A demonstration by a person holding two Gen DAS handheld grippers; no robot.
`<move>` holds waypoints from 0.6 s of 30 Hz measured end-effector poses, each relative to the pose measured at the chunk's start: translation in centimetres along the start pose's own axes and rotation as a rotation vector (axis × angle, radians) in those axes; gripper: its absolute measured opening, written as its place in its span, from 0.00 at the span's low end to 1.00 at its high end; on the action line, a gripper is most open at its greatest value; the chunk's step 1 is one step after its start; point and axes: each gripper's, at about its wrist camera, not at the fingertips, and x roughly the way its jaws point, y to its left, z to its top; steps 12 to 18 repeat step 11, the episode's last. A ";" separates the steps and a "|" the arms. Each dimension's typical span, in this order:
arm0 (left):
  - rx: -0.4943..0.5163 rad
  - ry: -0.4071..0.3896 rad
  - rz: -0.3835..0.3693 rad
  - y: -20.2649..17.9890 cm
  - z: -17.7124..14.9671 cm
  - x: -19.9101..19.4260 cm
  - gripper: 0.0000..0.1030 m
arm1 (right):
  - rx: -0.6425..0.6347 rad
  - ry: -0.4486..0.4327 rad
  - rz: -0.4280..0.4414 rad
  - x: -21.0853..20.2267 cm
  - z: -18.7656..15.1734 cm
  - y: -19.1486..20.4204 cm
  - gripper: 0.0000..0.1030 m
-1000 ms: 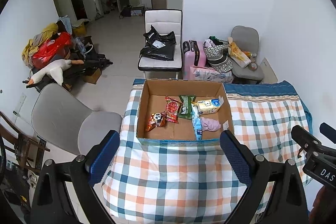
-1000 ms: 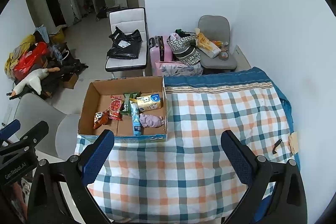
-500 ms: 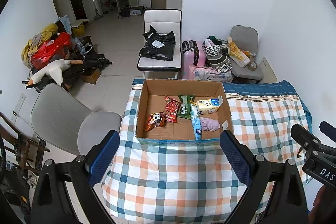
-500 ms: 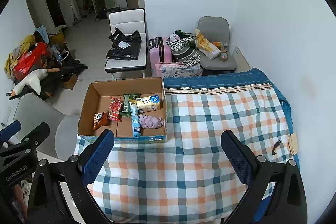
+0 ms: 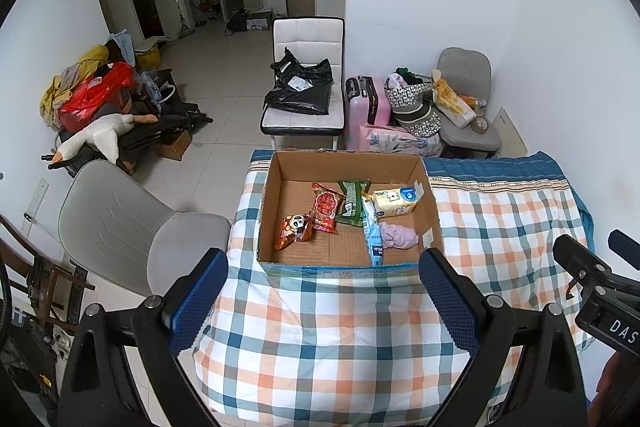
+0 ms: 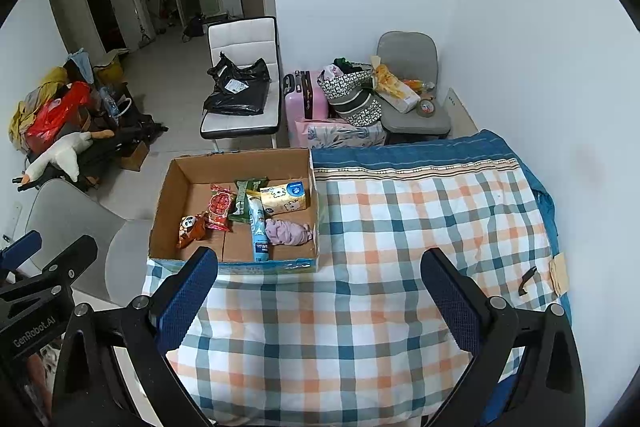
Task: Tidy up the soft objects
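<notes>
- The left gripper (image 5: 322, 301) and right gripper (image 6: 318, 301) both hang spread wide, holding nothing, above the near part of the checked blanket (image 6: 360, 327).
- The cardboard box (image 5: 348, 163) sits at the blanket's far left, holding snack packets (image 5: 326, 205), a tissue pack (image 5: 396, 201) and a lilac cloth (image 5: 396, 239).
- Beyond: white chair (image 5: 308, 39), pink suitcase (image 5: 366, 105), grey chair (image 5: 120, 223).

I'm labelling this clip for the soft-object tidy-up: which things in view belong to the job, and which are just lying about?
Belongs to the job:
brown cardboard box
crumpled lilac cloth
yellow tissue pack
red snack packet
long blue packet
left gripper, open
right gripper, open

Just lying about:
pink hard suitcase
white goose plush
black plastic bag
grey chair
</notes>
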 end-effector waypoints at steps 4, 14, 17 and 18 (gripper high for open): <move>0.004 -0.002 0.005 -0.1 -0.1 0.2 0.95 | -0.001 0.003 0.003 0.0 0.1 0.1 1.00; -0.002 -0.001 -0.002 0.1 -0.1 0.4 0.95 | 0.000 0.004 0.009 0.0 0.3 0.1 1.00; -0.002 -0.001 -0.002 0.1 -0.1 0.4 0.95 | 0.000 0.004 0.009 0.0 0.3 0.1 1.00; -0.002 -0.001 -0.002 0.1 -0.1 0.4 0.95 | 0.000 0.004 0.009 0.0 0.3 0.1 1.00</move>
